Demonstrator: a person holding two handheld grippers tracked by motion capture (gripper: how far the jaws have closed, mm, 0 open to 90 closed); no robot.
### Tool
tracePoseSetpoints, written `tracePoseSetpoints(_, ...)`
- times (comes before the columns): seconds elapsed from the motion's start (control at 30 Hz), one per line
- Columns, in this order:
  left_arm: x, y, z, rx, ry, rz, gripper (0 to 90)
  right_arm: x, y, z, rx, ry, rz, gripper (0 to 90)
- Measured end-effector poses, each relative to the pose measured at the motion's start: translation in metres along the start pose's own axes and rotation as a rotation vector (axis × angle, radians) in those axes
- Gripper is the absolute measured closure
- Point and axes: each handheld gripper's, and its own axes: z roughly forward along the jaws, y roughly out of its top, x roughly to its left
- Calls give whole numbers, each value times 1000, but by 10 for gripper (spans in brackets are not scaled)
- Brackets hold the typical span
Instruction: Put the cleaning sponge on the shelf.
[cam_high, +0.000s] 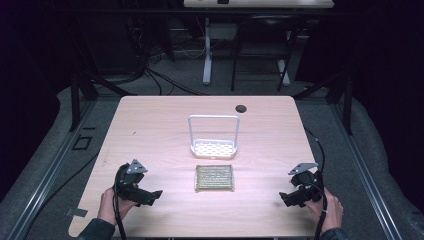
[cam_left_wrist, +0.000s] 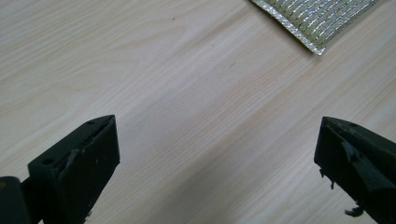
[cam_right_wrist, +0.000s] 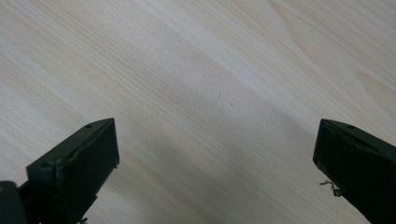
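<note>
Seen from above: a pale wooden desk (cam_high: 150, 125) with two things on its middle line. Farther back, a small white rack (cam_high: 213, 147) with a holed tray at its foot and a tall wire hoop standing upright over it. Just nearer, close to the rack but apart from it, a flat square scouring pad (cam_high: 215, 177) of yellow-green with silvery threads, lying face up. Probably set out this way on purpose: pad laid square in front of the rack and midway between both hands, open to a reach from either side, with the rack's tray bare and ready to take it. At the near left corner, left tongs (cam_high: 150, 196) held low in a hand, jaws pointing right toward the middle. At the near right corner, right tongs (cam_high: 287, 198) held likewise, jaws pointing left. Both well apart from the pad. From the left gripper view: jaws spread wide, bare wood between them, nothing held and nothing touched, one corner of the pad (cam_left_wrist: 315, 18) at the far right. From the right gripper view: jaws spread just as wide, bare wood grain between, nothing held or touched. Judged as a resting start, with no grasp yet begun.
</note>
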Motion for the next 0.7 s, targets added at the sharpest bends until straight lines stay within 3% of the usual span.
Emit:
tracePoseSetpoints(0.13,-6,7,1,-8,-11,24,1,1,0,3,2,7,-10,0)
tracePoseSetpoints(0.3,-14,18,5,-15,-30,53,0,-3,0,7,7,35,12,0)
tracePoseSetpoints(0.7,-34,36,16,-15,-84,121,0,-4,0,8,13,30,4,0)
